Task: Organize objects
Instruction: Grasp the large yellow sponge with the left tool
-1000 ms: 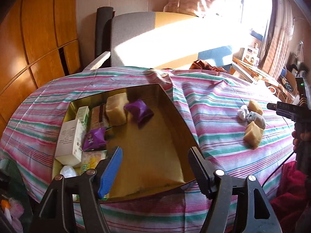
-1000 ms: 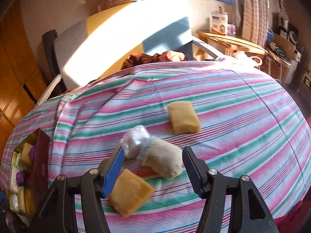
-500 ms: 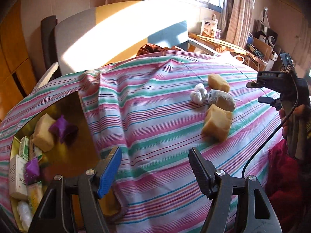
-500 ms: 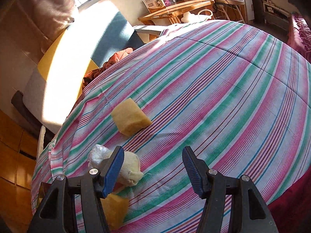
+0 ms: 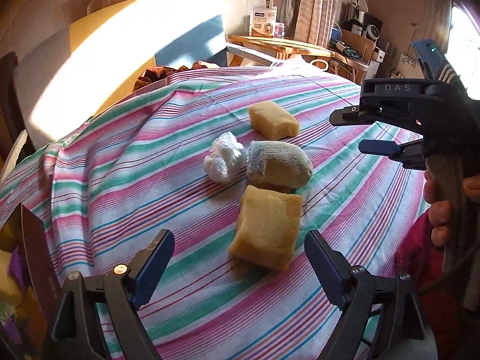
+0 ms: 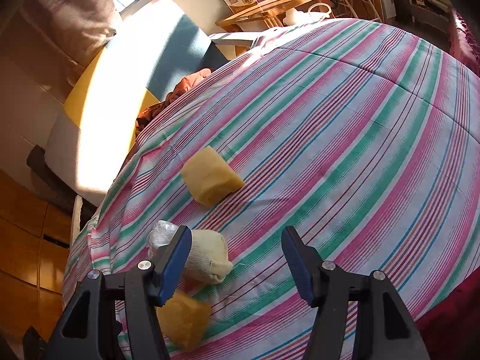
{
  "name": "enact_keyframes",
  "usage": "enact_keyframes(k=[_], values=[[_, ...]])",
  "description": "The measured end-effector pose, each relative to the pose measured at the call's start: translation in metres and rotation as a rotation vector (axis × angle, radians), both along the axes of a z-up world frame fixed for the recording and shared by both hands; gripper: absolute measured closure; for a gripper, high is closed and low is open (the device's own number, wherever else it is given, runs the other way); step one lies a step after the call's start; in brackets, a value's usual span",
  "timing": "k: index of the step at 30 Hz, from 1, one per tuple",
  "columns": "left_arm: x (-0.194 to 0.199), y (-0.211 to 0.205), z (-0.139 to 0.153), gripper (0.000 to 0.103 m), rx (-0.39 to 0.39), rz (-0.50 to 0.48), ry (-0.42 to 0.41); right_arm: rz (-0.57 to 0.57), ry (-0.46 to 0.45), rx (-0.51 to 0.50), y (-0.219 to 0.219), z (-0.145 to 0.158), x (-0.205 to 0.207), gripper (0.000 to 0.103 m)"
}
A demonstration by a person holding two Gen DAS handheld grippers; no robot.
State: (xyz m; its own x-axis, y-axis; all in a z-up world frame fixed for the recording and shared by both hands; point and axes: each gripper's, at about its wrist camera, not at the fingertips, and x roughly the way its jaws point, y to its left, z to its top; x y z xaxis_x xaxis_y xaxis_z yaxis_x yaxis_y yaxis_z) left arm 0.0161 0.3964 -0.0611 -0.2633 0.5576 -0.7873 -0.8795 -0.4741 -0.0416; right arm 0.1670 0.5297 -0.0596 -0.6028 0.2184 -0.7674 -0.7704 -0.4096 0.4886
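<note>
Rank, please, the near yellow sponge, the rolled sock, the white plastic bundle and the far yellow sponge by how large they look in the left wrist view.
1. Near yellow sponge, though it is closest to the camera.
2. Rolled sock.
3. Far yellow sponge and white plastic bundle: too alike to rank.

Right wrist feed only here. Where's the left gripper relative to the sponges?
Observer: The left gripper hovers at the near sponge, which is framed between its fingertips and untouched. Its jaws have just been opening.
Operator: Any container in sight?
Observer: Yes, the box shows at the left border of the left wrist view, with a purple packet inside.
Operator: My gripper carrying anything?
Observer: No. Seen from the side, the right gripper stands open and empty.
</note>
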Motion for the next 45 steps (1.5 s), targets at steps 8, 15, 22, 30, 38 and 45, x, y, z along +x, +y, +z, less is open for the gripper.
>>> enact_keyframes(k=[8,15,22,30,38,45], values=[[0.0,0.047,-0.028,0.01,-0.087,-0.072,0.066,0.018,0.001,-0.017,0.001,-0.002,-0.005,0.04],[-0.003,0.037,-0.038,0.048,-0.025,-0.051,-0.045,0.024,-0.008,-0.03,0.003,-0.005,-0.007,0.04],[-0.001,-0.023,-0.038,0.048,0.045,0.082,-0.058,0.036,-0.028,-0.036,0.003,-0.007,-0.009,0.04],[0.004,-0.057,-0.046,0.046,0.097,0.129,-0.017,0.056,-0.071,-0.018,-0.002,-0.009,-0.015,0.04],[0.005,-0.054,-0.053,0.046,0.079,0.122,0.006,0.107,-0.118,0.009,-0.012,-0.009,-0.027,0.04],[0.005,-0.054,-0.054,0.046,0.085,0.118,0.013,0.195,-0.192,0.08,0.001,0.009,-0.058,0.04]])
